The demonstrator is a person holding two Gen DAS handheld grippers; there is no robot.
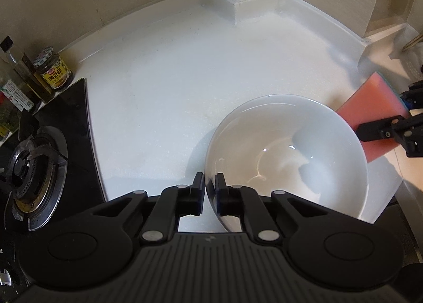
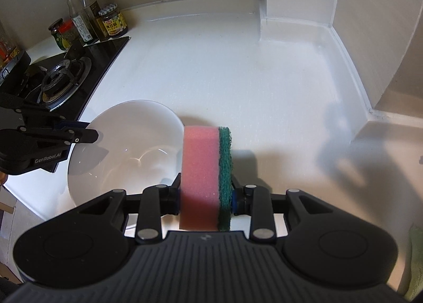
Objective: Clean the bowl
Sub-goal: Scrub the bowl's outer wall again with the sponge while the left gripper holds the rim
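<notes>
A white tabletop (image 2: 211, 65) fills a beige-walled kitchen corner, with a black gas stove (image 2: 68, 75) at its left edge. One white bowl (image 1: 288, 155) sits near the front of the tabletop, right of the stove, tipped so its opening faces up and toward the right tongs. The left tongs (image 1: 210, 194) are clenched on the bowl's near rim, one finger inside the wall and one outside. The right tongs (image 2: 206, 197) grip one sponge (image 2: 205, 178), pink foam on the left and green scouring pad on the right; it stands on end, its long axis running away from the camera along the fingers, its far end just beside the bowl's right rim. Whether sponge and bowl touch cannot be told. Behind the stove stand two tall bottles (image 2: 80, 12) and three jars (image 2: 112, 20), grouped against the wall.
</notes>
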